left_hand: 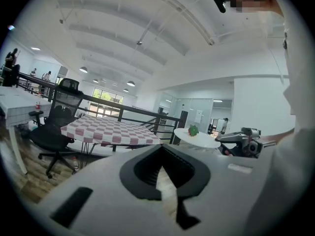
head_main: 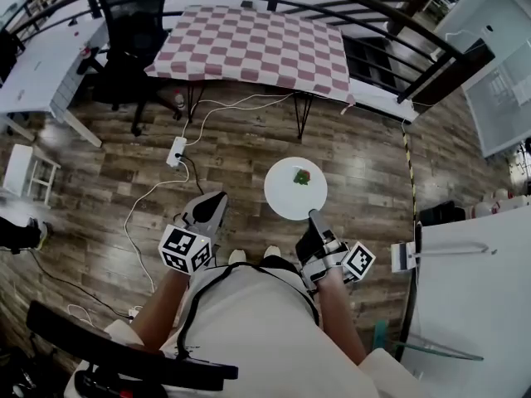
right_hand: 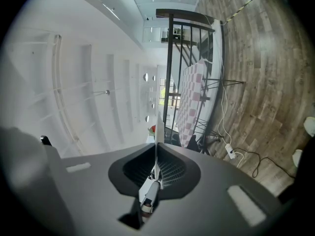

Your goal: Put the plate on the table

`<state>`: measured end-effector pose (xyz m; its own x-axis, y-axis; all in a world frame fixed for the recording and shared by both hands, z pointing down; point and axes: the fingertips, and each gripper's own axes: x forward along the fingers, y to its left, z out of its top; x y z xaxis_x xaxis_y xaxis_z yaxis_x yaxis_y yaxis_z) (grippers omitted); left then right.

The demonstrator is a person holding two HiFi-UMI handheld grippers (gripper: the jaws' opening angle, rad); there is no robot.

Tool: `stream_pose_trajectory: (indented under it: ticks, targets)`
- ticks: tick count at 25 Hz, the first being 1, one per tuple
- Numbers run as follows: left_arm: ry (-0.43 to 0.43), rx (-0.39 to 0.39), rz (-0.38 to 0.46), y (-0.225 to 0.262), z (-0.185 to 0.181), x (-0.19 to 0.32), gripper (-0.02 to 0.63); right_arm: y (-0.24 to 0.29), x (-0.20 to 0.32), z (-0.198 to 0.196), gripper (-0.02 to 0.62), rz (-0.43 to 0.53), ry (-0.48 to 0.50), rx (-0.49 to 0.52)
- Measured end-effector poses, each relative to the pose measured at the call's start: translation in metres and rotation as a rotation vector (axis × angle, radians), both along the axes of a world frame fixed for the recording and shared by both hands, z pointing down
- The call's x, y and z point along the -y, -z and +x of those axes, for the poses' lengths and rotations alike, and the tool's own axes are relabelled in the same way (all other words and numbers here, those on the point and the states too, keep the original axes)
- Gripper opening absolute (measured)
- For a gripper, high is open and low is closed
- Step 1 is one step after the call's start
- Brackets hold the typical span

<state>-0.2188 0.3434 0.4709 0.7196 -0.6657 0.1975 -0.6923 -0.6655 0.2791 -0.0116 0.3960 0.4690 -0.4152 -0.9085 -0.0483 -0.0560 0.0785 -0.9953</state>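
Observation:
A round white plate [head_main: 286,196] with a small red and green item [head_main: 301,176] on it hangs level above the wooden floor. My right gripper [head_main: 314,216] is shut on its near rim. In the right gripper view the plate [right_hand: 156,129] shows edge-on between the closed jaws. The table with the red and white checked cloth [head_main: 249,44] stands ahead, beyond the plate. My left gripper [head_main: 217,199] is held to the left of the plate, shut with nothing in it. The left gripper view shows the plate [left_hand: 199,139] and the checked table [left_hand: 108,130].
A black office chair [head_main: 133,31] and a white desk [head_main: 41,65] stand left of the checked table. A black railing [head_main: 390,15] curves behind it. A power strip with cables [head_main: 176,152] lies on the floor. Another white table [head_main: 481,288] is at my right.

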Motion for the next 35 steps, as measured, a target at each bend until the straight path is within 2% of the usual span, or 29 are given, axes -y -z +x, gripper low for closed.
stream_pose_trajectory:
  ticks: [7, 20, 27, 35]
  targets:
    - [0.028, -0.001, -0.014, -0.002, -0.011, 0.002, 0.002, 0.007, 0.005, -0.001, 0.020, 0.017, 0.003, -0.006]
    - [0.024, 0.017, -0.021, -0.009, 0.004, 0.017, 0.000, -0.004, 0.028, 0.011, 0.021, 0.018, 0.024, 0.002]
    - [0.018, 0.034, -0.027, -0.011, 0.029, 0.048, 0.002, -0.007, 0.065, 0.028, 0.021, 0.011, 0.037, 0.014]
    - [0.045, 0.044, -0.020, -0.007, 0.052, 0.106, 0.001, -0.007, 0.125, 0.054, 0.021, 0.011, 0.062, 0.012]
